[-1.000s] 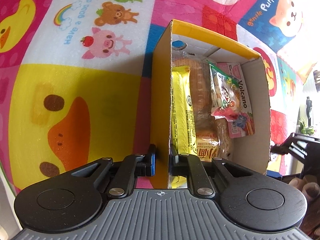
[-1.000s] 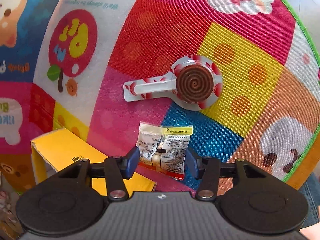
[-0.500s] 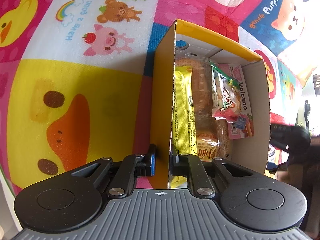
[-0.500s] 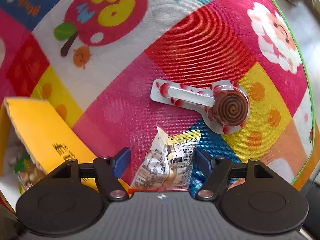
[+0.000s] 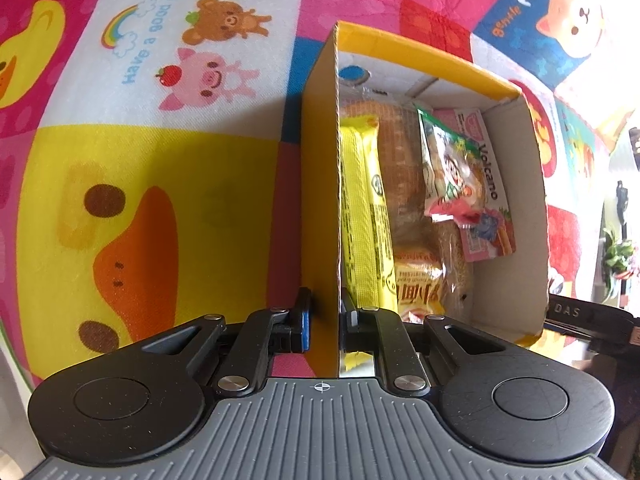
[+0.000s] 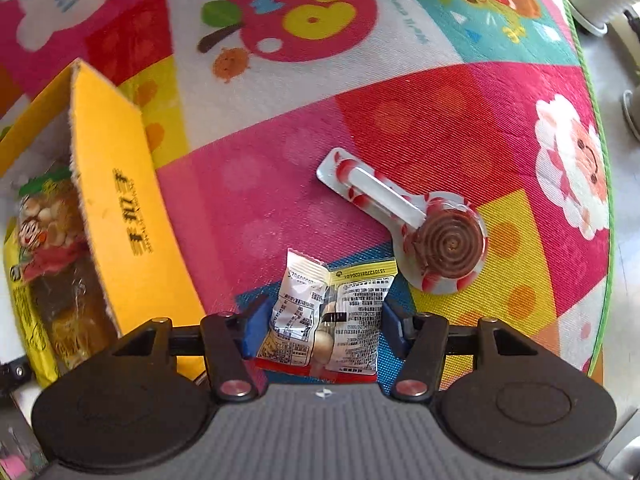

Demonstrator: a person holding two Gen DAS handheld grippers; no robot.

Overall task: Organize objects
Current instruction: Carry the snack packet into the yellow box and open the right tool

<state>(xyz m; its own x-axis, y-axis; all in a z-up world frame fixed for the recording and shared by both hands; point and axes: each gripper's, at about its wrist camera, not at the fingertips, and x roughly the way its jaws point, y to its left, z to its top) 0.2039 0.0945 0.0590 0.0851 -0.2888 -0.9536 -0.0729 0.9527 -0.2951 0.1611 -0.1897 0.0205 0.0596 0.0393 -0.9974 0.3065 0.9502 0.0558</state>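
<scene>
On the patchwork play mat [image 5: 168,184], the left tool [image 5: 323,320] is pinching the near side wall of the yellow cardboard box [image 5: 320,208], one finger outside the wall and the other inside. The box is standing open-topped on the mat and is holding a yellow wrapped bar [image 5: 362,216] against that wall, a bread packet [image 5: 408,184] beside it, a green-topped snack bag [image 5: 448,172] lying over the bread, and a pink packet printed "Volcano" [image 5: 490,196] toward the far wall.

Over in the right wrist view, the right tool [image 6: 322,324] is sitting spread, its blue pads [image 6: 254,324] flanking a small silver snack packet [image 6: 332,316] that is lying flat on the mat; whether the pads are touching it is hard to tell. A wrapped spiral lollipop [image 6: 444,244] is lying just beyond the packet, its stick pointing away to the upper left. The same box is showing at the left edge here, near the packet but apart from it.
</scene>
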